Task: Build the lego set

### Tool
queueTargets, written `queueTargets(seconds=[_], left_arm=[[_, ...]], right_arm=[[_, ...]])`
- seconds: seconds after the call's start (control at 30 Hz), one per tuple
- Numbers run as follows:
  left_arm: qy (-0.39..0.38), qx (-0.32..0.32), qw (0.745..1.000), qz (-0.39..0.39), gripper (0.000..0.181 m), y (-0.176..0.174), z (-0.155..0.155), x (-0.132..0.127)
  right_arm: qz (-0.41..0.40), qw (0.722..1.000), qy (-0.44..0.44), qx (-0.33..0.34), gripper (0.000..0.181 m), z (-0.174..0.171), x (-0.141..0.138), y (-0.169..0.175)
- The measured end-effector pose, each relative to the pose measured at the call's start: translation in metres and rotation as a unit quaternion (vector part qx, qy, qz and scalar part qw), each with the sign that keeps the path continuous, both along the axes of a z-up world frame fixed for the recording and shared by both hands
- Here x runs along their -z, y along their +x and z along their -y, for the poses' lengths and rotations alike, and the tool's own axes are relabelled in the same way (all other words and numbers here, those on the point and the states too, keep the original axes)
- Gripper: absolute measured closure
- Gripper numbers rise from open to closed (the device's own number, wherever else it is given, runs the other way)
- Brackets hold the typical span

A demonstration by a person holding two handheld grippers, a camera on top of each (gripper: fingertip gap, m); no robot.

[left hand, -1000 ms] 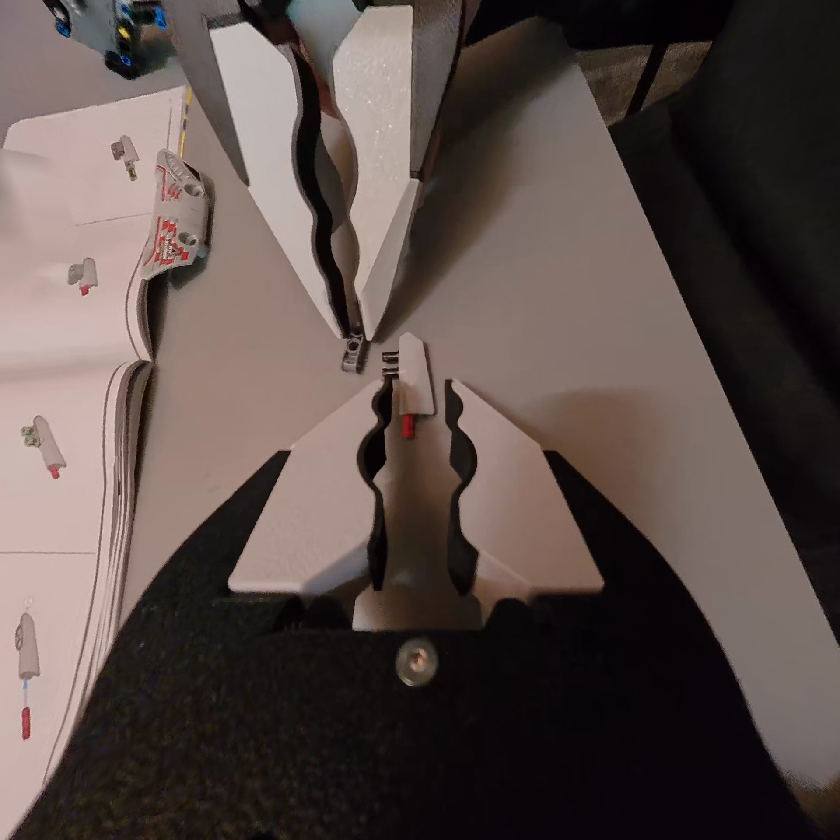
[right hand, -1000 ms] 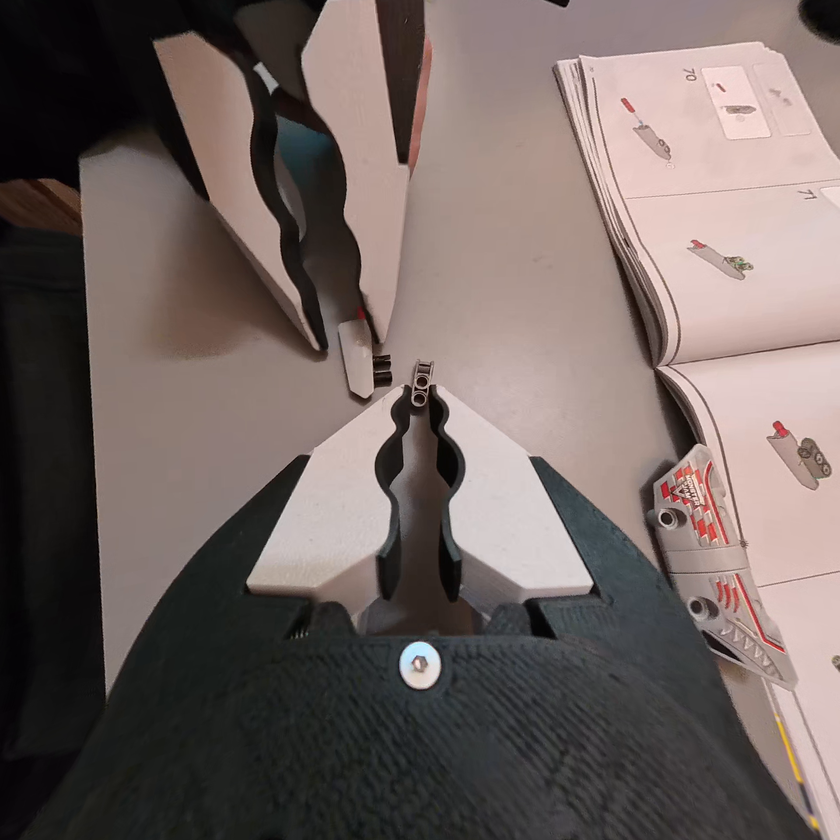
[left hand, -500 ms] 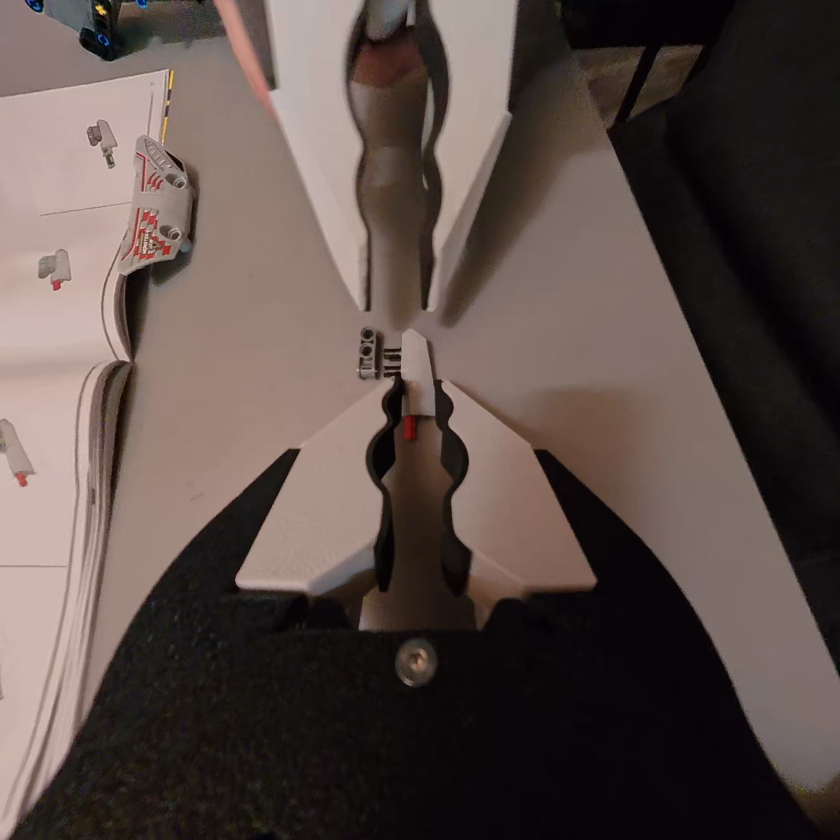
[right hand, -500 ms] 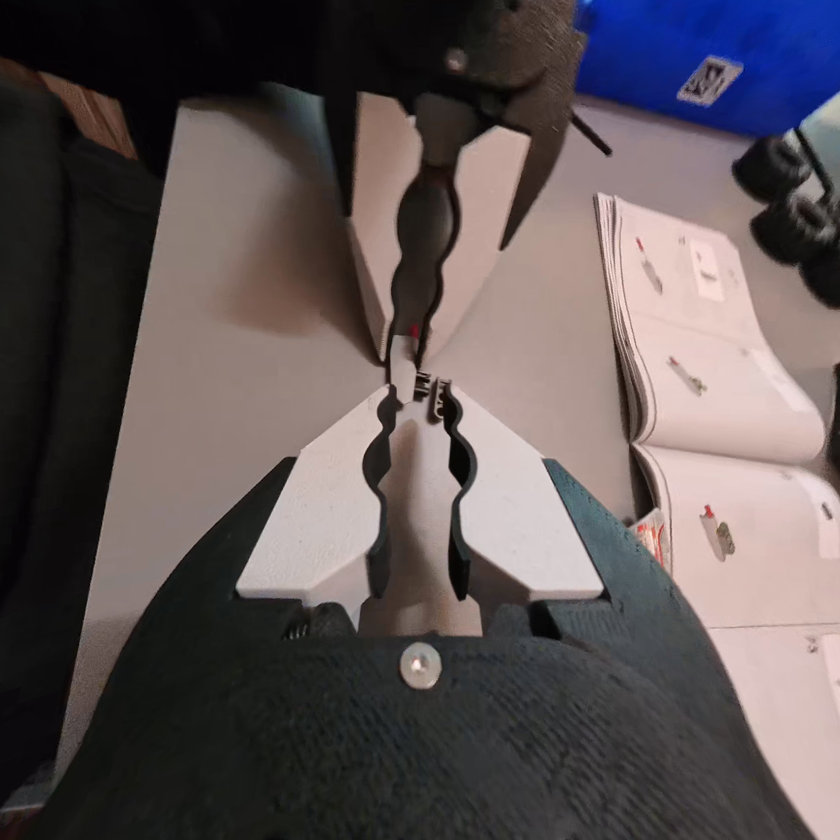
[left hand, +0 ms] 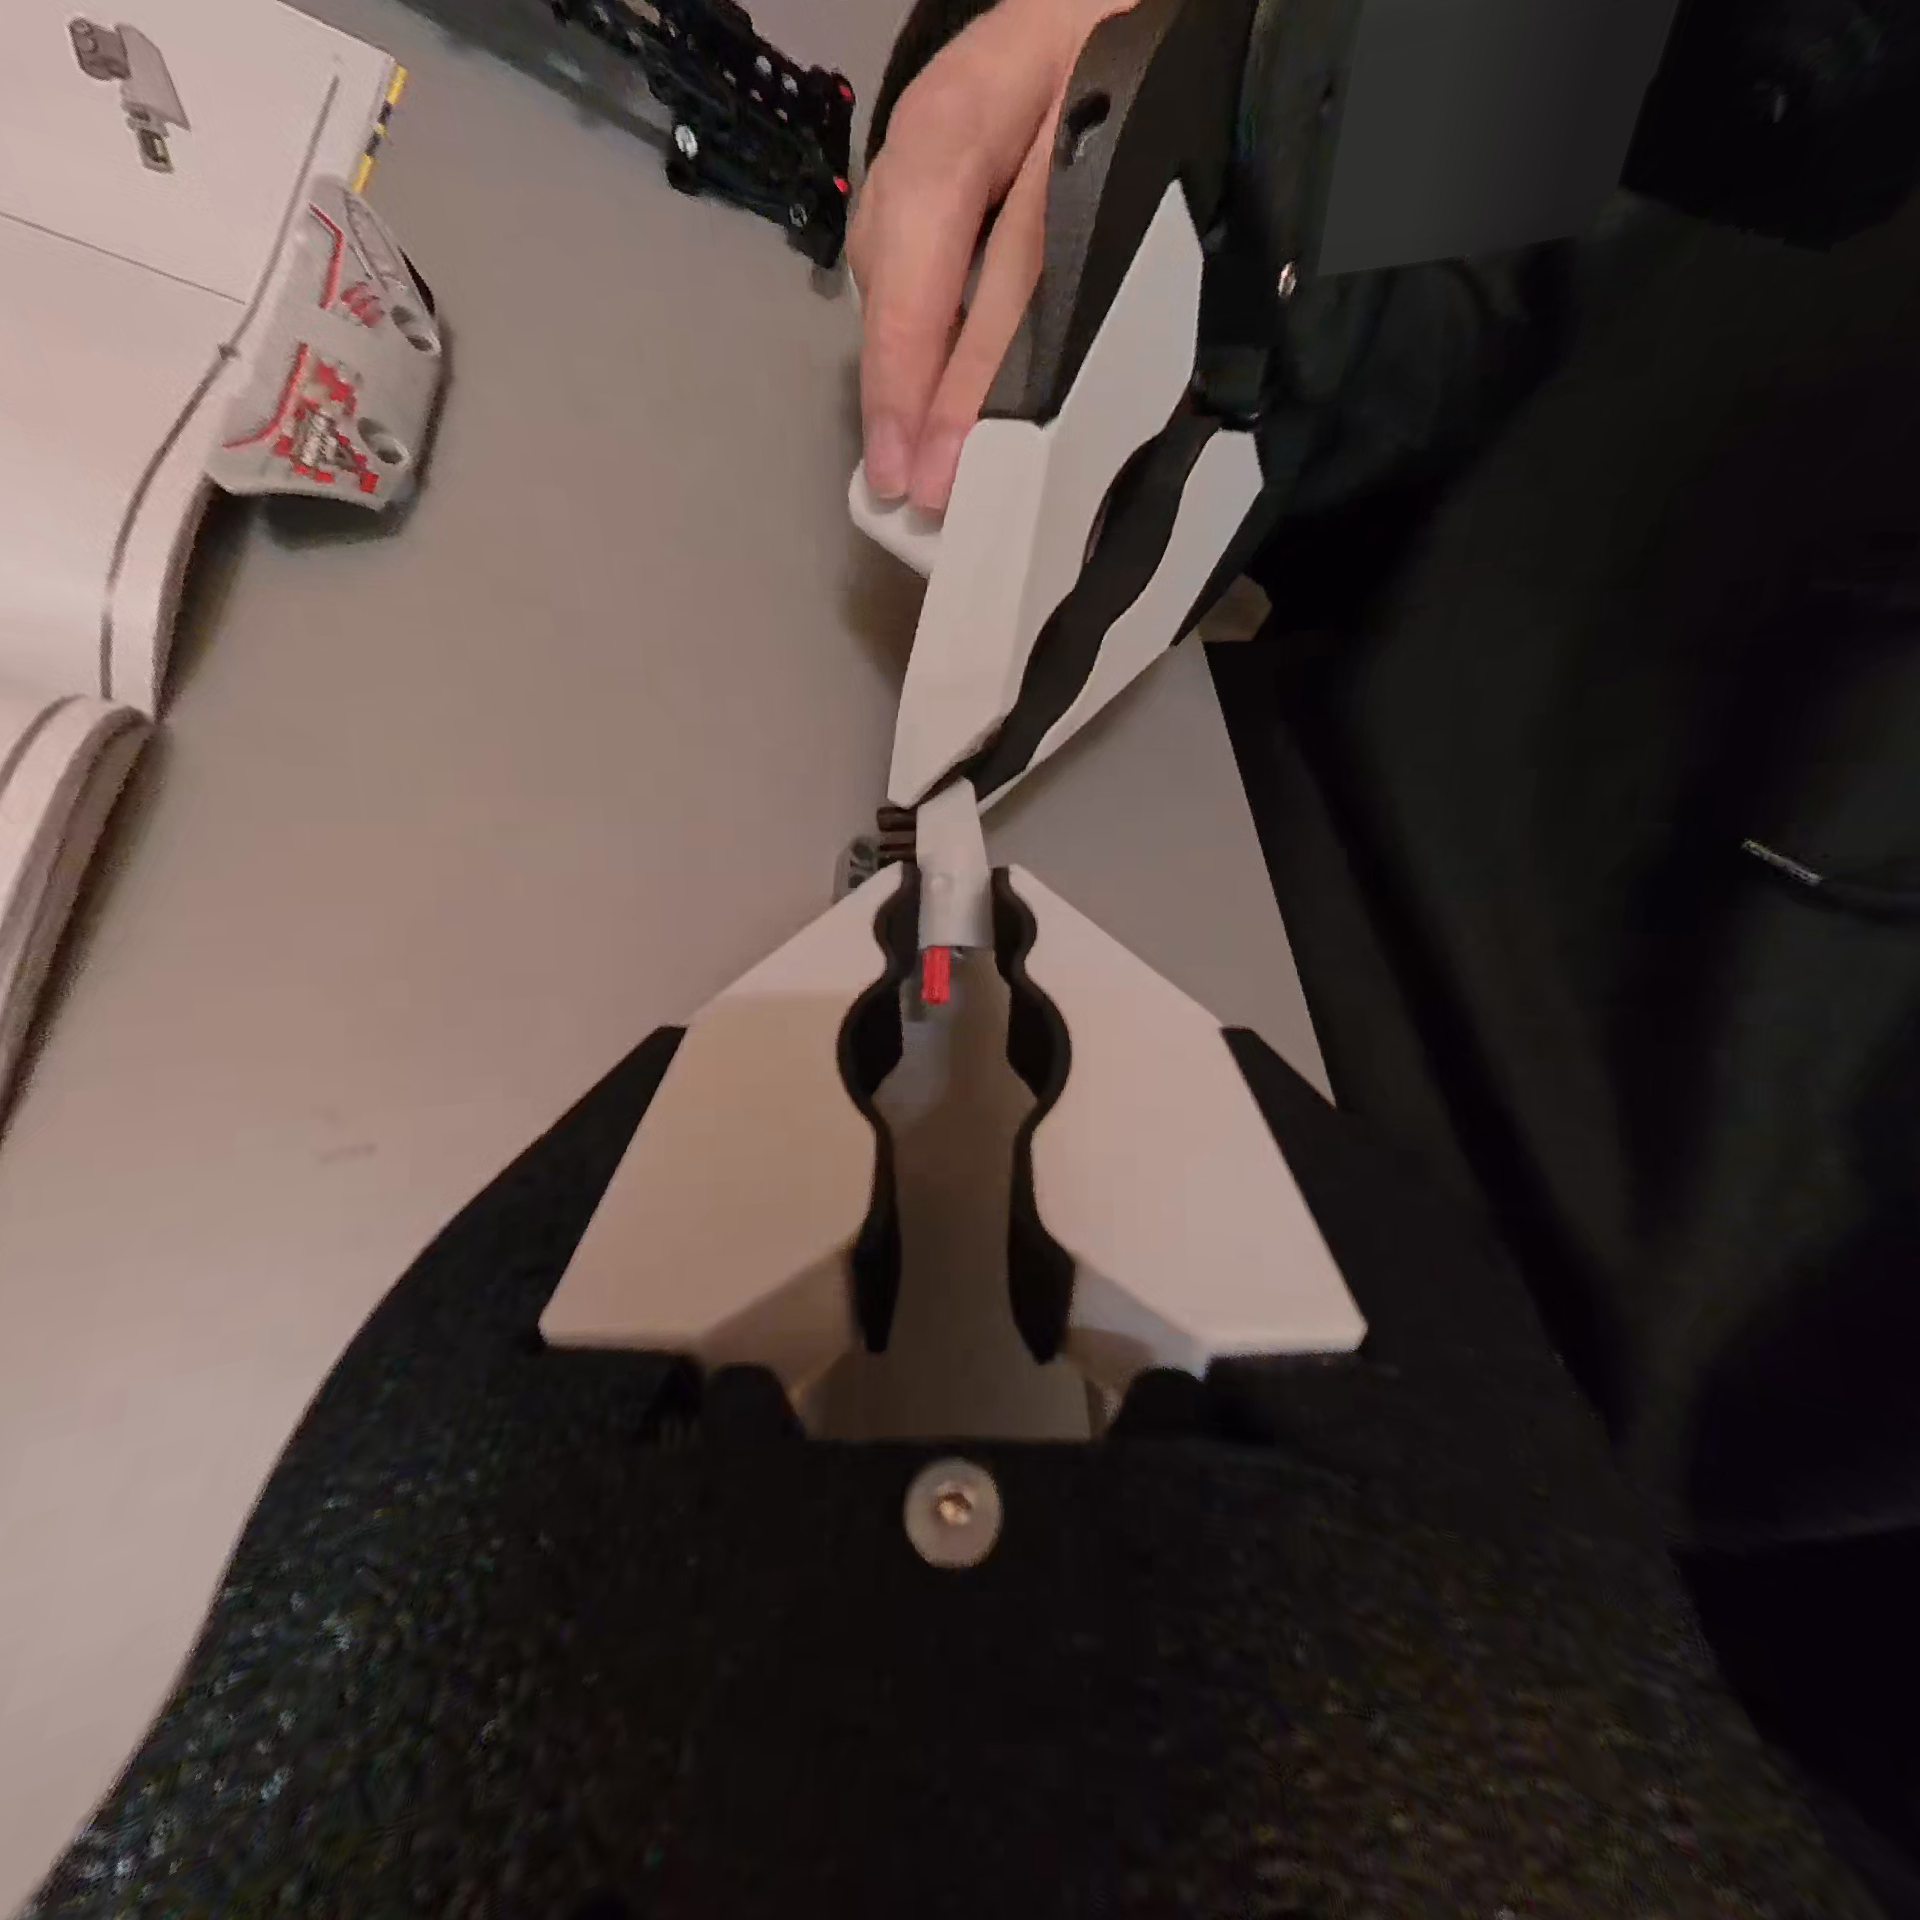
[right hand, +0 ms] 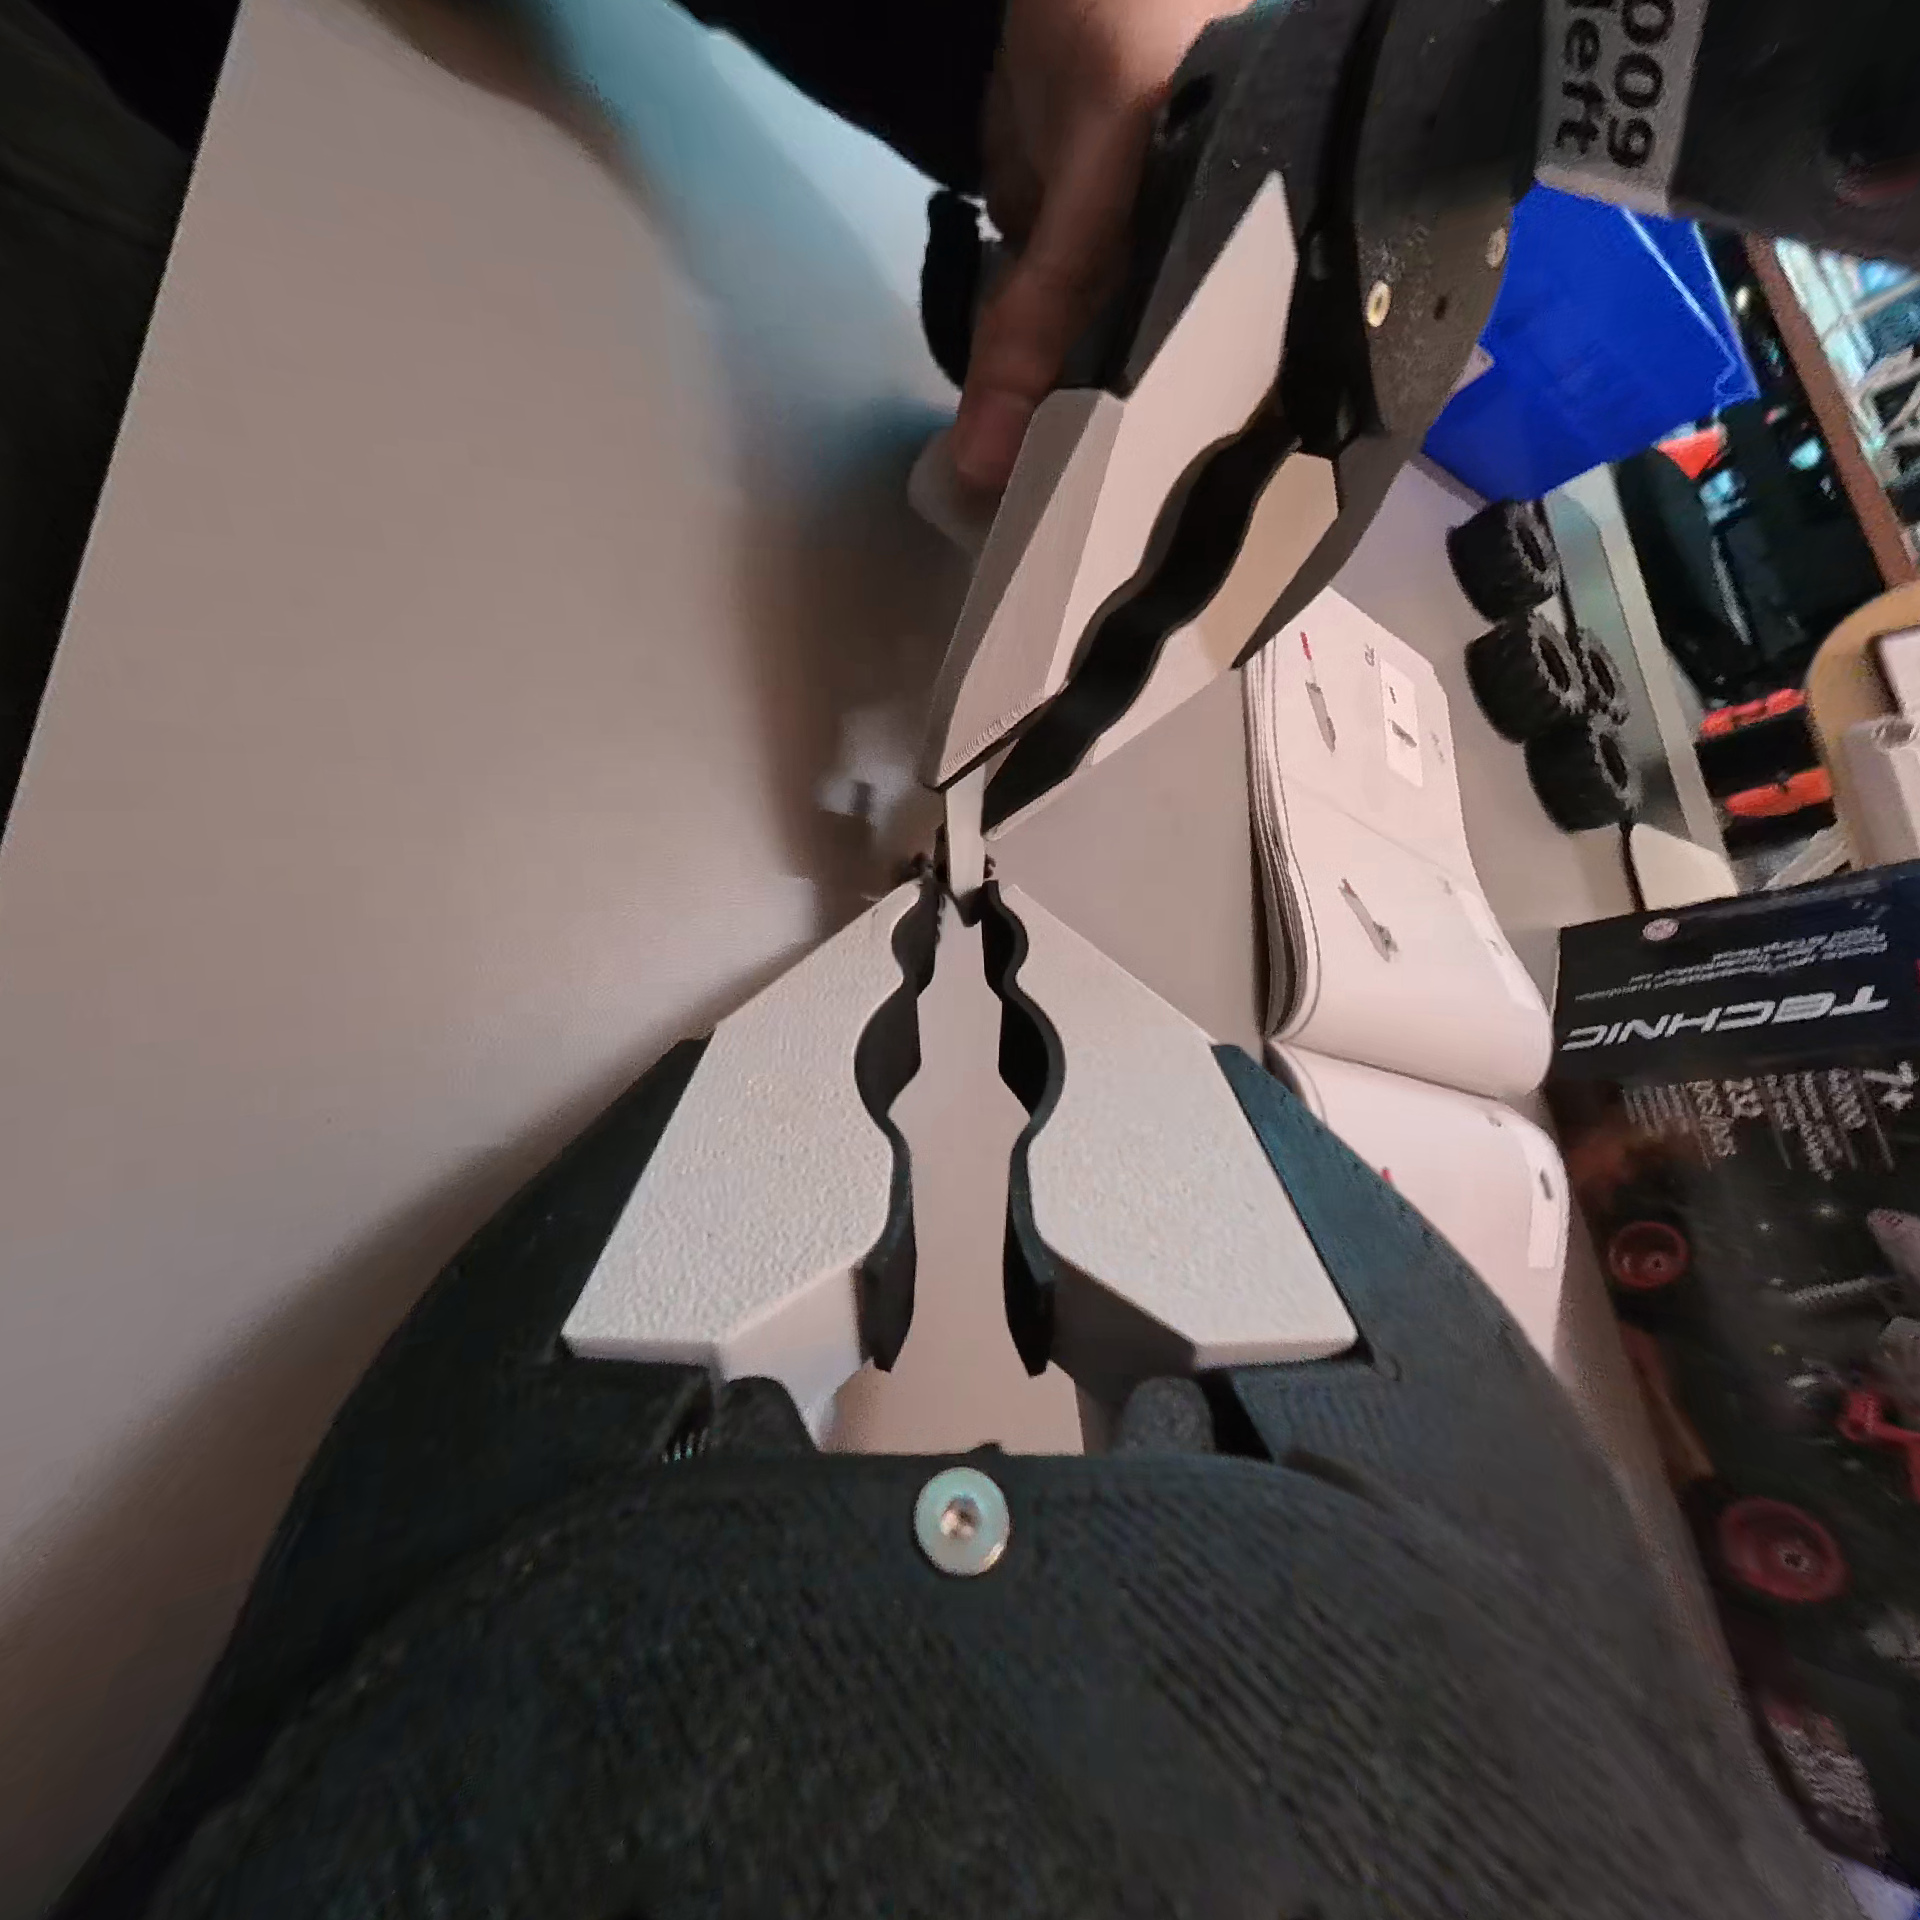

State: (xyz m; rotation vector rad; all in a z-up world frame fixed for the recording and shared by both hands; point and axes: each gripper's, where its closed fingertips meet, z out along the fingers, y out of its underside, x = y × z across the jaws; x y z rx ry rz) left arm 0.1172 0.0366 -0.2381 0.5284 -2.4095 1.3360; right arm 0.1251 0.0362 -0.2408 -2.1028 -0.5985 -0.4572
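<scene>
the left gripper point(left hand: 951, 883) is pinched shut on a small grey lego piece point(left hand: 954, 878). the piece sits right at the tips, with a little red peg point(left hand: 936, 975) poking back between the two fingers. black pins point(left hand: 896, 831) stick out of its left side, and a tiny grey connector point(left hand: 858, 864) is on the ends of those pins. the whole thing is up off the grey table point(left hand: 520, 779).

the right gripper point(left hand: 940, 795) comes in from above in the left wrist view, tips touching the top end of the grey piece. its jaws look almost shut there, but what they pinch is hard to make out. a hand point(left hand: 935, 239) holds that gripper from behind.

the right wrist view shows the same meeting from the other side. the right gripper point(right hand: 956, 899) is at the bottom, with its tips close together on something small and dark — too blurry to name. the left gripper point(right hand: 961, 795) points down at it from above, and the pale piece point(right hand: 964, 842) hangs between the two sets of tips.

only the left wrist view shows the red peg, a grey panel with red marks point(left hand: 332, 364) lying on the edge of the open instruction book point(left hand: 94, 312), and a black lego frame point(left hand: 748, 104) far back on the table.

only the right wrist view shows the dark lego box point(right hand: 1745, 1195) at the right, black tyres point(right hand: 1548, 665) behind the book point(right hand: 1382, 883), and a blue bin point(right hand: 1600, 343) — all well away from the grippers.
</scene>
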Motion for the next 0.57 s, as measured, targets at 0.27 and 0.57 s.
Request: queueTargets(seconds=[0.27,0.57], left_arm=[[-0.017,-0.037,0.980,0.194,0.156,0.015,0.001,-0.021],[0.068,-0.010,0.970,0.234,0.177,0.010,0.003,0.001]], right_arm=[[-0.293,0.952,0.025,0.087,0.177,0.002,-0.003,0.005],[-0.346,0.934,0.004,0.083,0.176,0.002,0.001,-0.001]])
